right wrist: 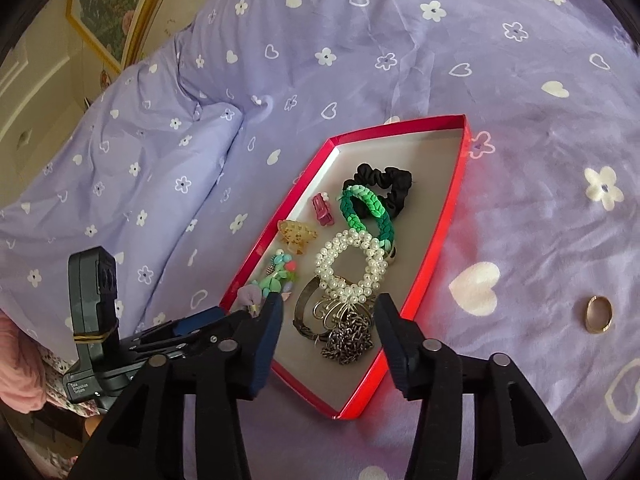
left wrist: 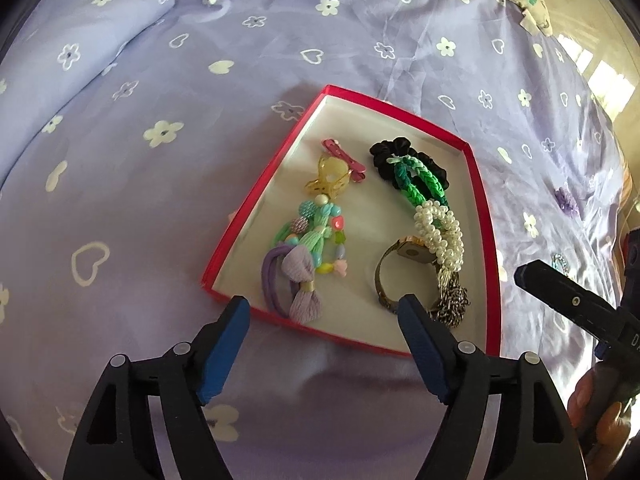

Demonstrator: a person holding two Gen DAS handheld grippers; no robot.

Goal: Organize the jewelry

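We hold both hand-held grippers empty above the red tray (left wrist: 490, 240). The left hand-held gripper (left wrist: 324, 312) gapes wide, the right hand-held gripper (right wrist: 330, 312) half open. A gold ring (right wrist: 599, 314) lies on the bed (right wrist: 520, 80).

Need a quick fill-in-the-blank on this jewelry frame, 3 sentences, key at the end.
1. The pearl bracelet lies inside the ___ tray.
2. The gold ring lies on the ___, outside the tray.
3. Both the left gripper and right gripper are ___, holding nothing.

Missing words: red; bedsheet; open
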